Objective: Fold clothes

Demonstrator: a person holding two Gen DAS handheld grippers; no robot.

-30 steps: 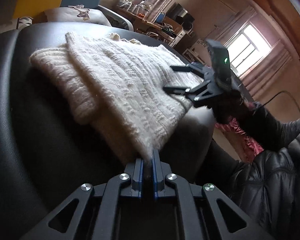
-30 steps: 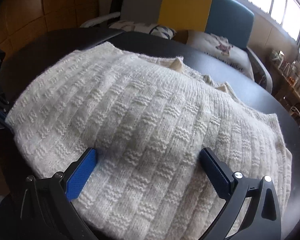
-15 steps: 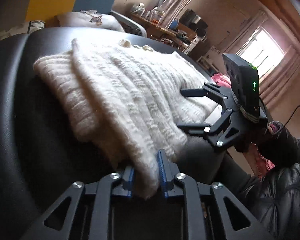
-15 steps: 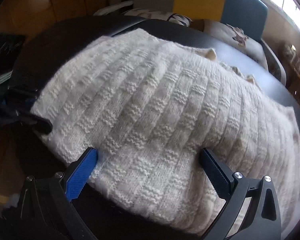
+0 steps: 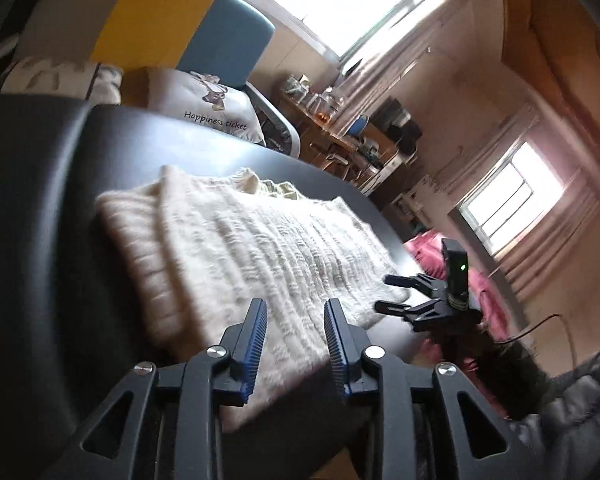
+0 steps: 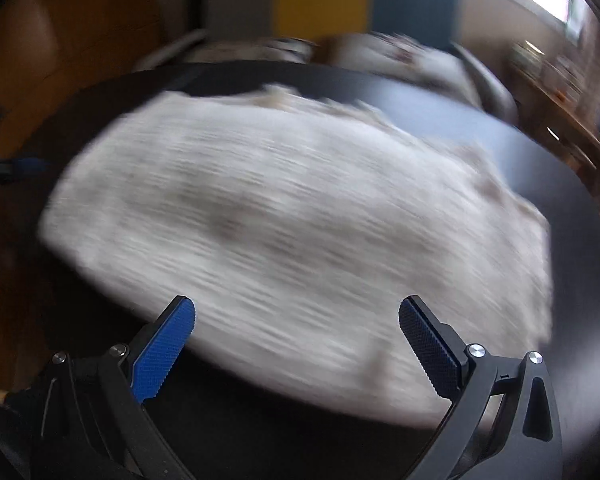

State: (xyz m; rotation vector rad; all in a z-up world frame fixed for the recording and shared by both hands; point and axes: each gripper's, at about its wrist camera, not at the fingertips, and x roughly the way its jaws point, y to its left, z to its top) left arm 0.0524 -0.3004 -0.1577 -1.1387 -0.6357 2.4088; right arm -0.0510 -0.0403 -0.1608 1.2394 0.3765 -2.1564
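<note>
cream knit sweater [image 5: 252, 248] lay folded flat on round black table [image 5: 40, 240], thick folded edge toward table's near rim. left gripper [image 5: 295, 330] sat low at sweater's near edge, jaws parted narrowly, blue pads [image 5: 256, 340] either side of hem, nothing clamped. right gripper [image 6: 296, 332] hovered at sweater's other side, jaws spread wide, empty; right wrist view motion-blurred. beyond table: printed cushion [image 5: 208, 108] on chair with blue-and-yellow back [image 5: 220, 40]. dark padded sleeve [image 5: 572, 412] beside table.
</note>
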